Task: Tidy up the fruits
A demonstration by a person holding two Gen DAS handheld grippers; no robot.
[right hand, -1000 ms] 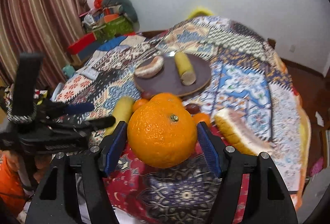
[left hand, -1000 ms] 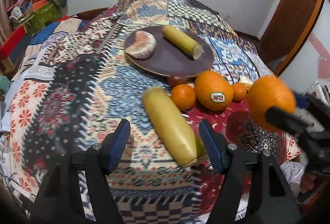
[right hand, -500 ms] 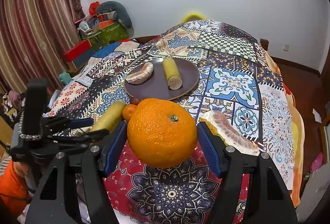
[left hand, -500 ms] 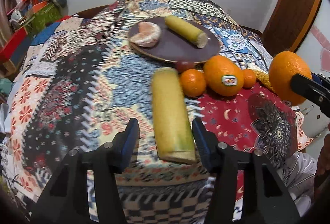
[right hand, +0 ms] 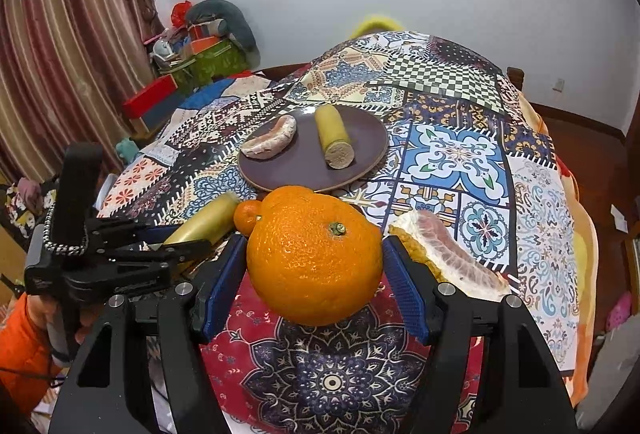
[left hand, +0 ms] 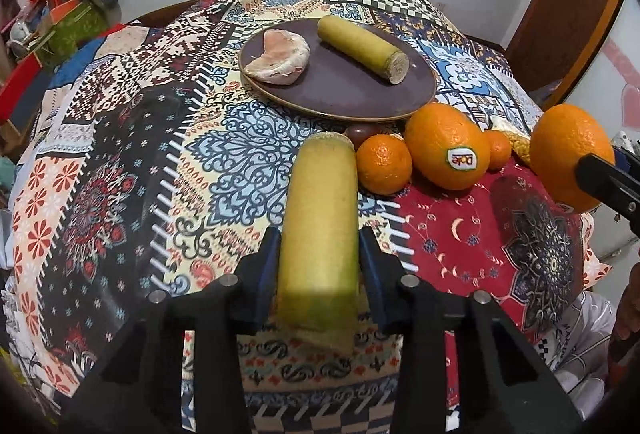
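My left gripper (left hand: 319,266) is shut on a yellow-green sugarcane piece (left hand: 322,218) that lies lengthwise on the patterned cloth. My right gripper (right hand: 314,274) is shut on a large orange (right hand: 314,256) and holds it above the table's near edge; it also shows in the left wrist view (left hand: 570,156). A brown plate (left hand: 340,90) holds a peeled pomelo piece (left hand: 280,56) and a second sugarcane piece (left hand: 362,48). In front of the plate lie a stickered orange (left hand: 446,146), two small tangerines (left hand: 383,163) and a dark fruit (left hand: 358,132).
A pomelo wedge (right hand: 450,256) lies on the cloth right of my right gripper. The round table (right hand: 460,154) drops off at all sides. Boxes and clutter (right hand: 192,62) stand by the curtain at the back left.
My left gripper has closed onto the near sugarcane piece, which turned from slanting to lengthwise. My right gripper with the orange has risen slightly.
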